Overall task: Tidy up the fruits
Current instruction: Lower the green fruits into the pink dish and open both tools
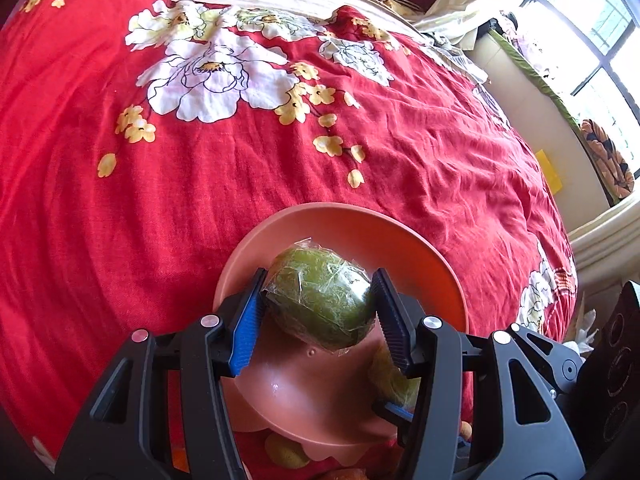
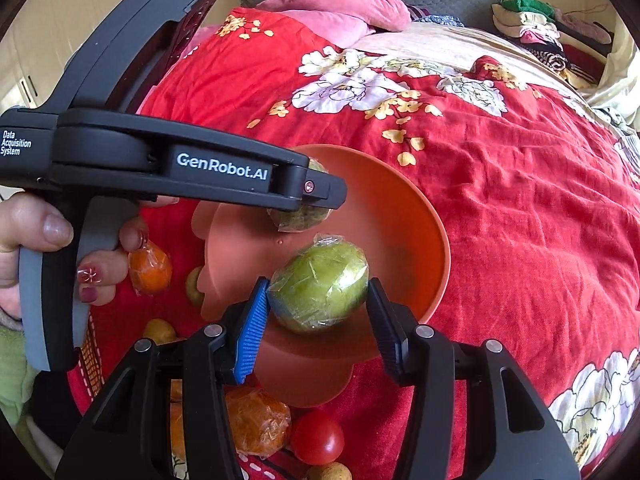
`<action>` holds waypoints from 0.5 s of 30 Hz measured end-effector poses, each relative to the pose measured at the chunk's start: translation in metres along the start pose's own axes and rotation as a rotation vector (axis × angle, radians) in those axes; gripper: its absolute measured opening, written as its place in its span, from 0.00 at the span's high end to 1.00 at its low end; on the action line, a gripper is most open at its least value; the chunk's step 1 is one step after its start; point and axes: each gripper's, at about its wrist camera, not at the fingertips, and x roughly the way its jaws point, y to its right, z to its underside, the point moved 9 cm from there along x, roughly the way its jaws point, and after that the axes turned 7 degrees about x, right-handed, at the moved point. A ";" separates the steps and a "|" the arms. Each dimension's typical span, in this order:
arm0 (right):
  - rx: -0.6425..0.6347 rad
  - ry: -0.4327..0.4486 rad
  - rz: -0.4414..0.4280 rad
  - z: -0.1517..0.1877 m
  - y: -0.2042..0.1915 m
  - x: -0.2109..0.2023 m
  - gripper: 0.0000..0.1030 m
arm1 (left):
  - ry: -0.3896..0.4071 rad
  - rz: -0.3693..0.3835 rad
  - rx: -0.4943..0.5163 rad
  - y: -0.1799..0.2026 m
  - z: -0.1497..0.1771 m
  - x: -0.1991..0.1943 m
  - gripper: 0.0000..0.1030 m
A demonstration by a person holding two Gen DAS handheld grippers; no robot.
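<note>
A salmon-pink plate [image 1: 432,268] lies on the red bedspread; it also shows in the right wrist view [image 2: 404,208]. My left gripper [image 1: 320,300] is shut on a dark green plastic-wrapped fruit [image 1: 320,300] over the plate. My right gripper [image 2: 318,296] is shut on a lighter green wrapped fruit [image 2: 320,288] over the plate's near side. The left gripper [image 2: 316,196] and its fruit [image 2: 296,218] show in the right wrist view. The right gripper's fingers [image 1: 394,410] and its fruit [image 1: 390,376] show low in the left wrist view.
Near the plate's front edge lie wrapped oranges [image 2: 150,266] [image 2: 256,420], a red tomato [image 2: 318,436] and small yellow-green fruits [image 2: 194,280] [image 2: 160,330]. Pink pillows [image 2: 332,8] and piled clothes [image 2: 540,28] sit at the bed's far end. A window [image 1: 600,32] is on the right.
</note>
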 end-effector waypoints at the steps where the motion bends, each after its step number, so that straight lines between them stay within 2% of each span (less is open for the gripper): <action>1: 0.003 0.002 -0.003 0.000 0.000 -0.001 0.52 | -0.001 0.001 -0.001 0.000 0.000 0.000 0.57; 9: 0.029 0.025 -0.020 -0.001 0.002 -0.011 0.42 | -0.006 -0.004 0.002 0.000 -0.002 0.001 0.56; 15: 0.060 0.055 -0.032 0.002 0.003 -0.025 0.39 | -0.004 -0.006 0.004 0.001 -0.003 0.002 0.57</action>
